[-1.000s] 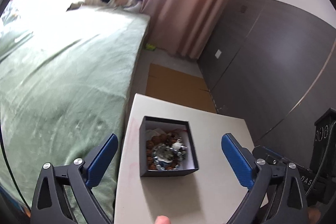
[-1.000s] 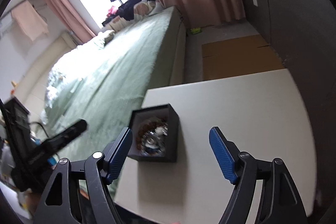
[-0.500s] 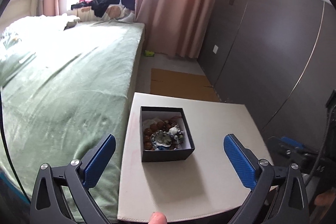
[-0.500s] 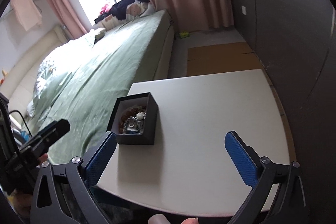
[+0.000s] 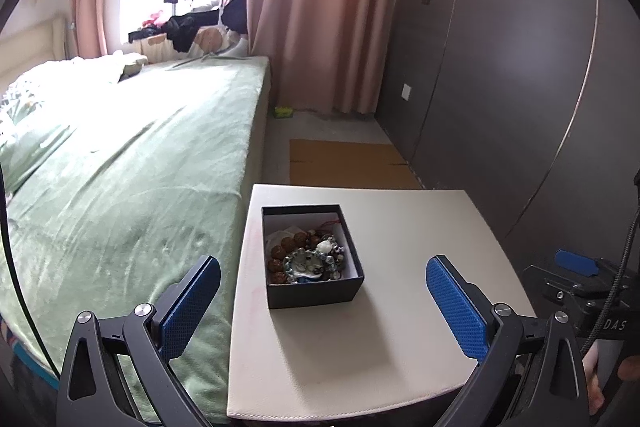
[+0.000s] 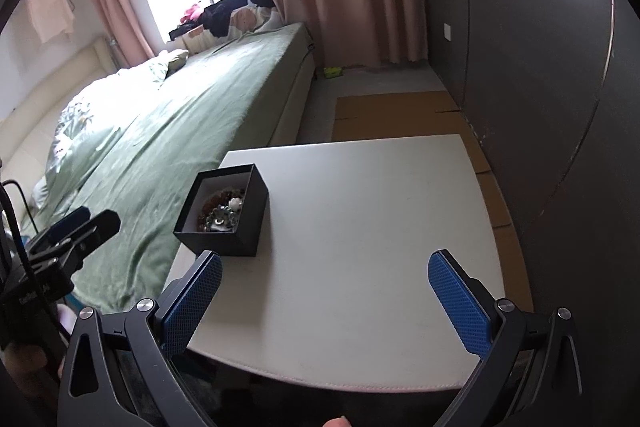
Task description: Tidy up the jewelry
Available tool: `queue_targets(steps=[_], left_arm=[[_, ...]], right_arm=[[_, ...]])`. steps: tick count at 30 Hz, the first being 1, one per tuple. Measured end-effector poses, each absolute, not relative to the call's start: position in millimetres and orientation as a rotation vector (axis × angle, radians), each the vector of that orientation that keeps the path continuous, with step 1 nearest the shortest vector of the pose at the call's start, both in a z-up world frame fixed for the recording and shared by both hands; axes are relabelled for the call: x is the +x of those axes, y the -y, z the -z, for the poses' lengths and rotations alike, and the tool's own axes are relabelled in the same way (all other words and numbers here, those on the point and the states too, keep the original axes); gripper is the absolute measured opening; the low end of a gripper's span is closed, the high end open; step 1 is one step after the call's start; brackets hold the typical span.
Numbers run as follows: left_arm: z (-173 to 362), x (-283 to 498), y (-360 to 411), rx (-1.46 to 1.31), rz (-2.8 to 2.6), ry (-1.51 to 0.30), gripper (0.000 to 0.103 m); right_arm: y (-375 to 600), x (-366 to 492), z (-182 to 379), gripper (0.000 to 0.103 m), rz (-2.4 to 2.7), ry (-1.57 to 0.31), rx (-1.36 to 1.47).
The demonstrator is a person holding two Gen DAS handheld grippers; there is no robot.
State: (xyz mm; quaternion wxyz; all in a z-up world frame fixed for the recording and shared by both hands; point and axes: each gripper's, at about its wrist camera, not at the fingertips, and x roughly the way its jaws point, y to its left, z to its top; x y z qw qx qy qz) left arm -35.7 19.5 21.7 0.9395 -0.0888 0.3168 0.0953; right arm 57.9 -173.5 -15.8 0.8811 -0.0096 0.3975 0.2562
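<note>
We hold both claws wide and empty, left claw (image 5: 320,303) and right claw (image 6: 324,301), short of the box (image 5: 312,255) of beads (image 5: 306,255) on the table (image 5: 400,307). We should descend slowly, pinching one strand.

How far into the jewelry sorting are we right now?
Nothing sorted: the beaded jewelry lies heaped in the black box on the white table. Left gripper and right gripper are open and empty. Everything is left.
</note>
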Motion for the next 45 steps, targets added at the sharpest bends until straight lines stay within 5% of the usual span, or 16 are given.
queue_targets(steps=[45], left_arm=[[-21.5, -36.6, -23.4, -0.177, -0.250, -0.615, 0.102]], right_arm=[[174.9, 63.3, 26.0, 0.103, -0.540, -0.819, 0.027]])
